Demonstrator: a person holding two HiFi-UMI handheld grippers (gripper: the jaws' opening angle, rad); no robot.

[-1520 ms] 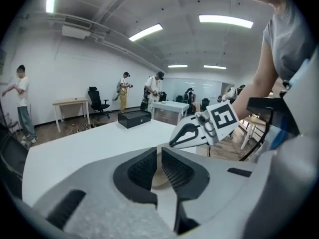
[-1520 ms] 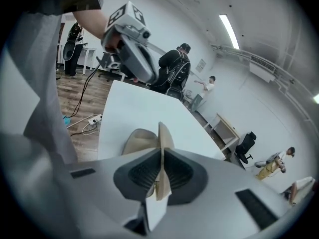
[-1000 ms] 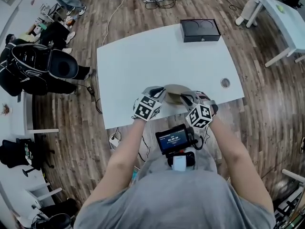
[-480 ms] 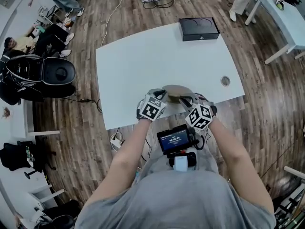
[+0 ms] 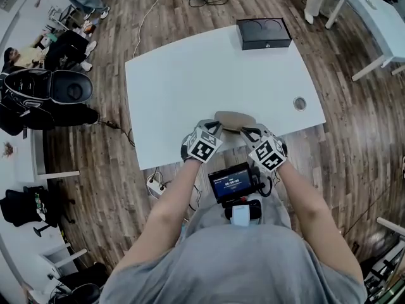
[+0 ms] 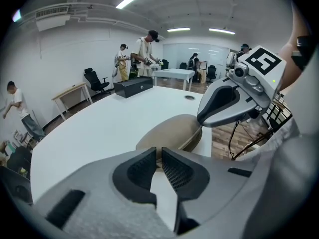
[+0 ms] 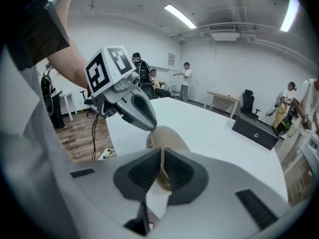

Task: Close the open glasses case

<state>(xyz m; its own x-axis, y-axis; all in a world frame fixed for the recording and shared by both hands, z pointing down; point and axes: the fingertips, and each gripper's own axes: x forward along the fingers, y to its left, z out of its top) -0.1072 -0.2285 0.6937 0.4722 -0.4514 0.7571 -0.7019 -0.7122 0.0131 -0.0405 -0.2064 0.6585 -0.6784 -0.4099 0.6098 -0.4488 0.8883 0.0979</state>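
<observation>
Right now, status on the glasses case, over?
Right gripper shut on glasses case rim. Left gripper jaws together at its other end. It looks nearly closed. Black box far off, nothing blocking.

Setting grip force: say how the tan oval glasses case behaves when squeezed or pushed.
The tan oval glasses case seems stiff: its domed shell holds shape in the right gripper. Likely light, sliding easily on the smooth white table.

Pictured at far edge of white table (image 5: 183, 75): black box (image 5: 264, 33); nearer right edge, round grommet (image 5: 300, 104).
</observation>
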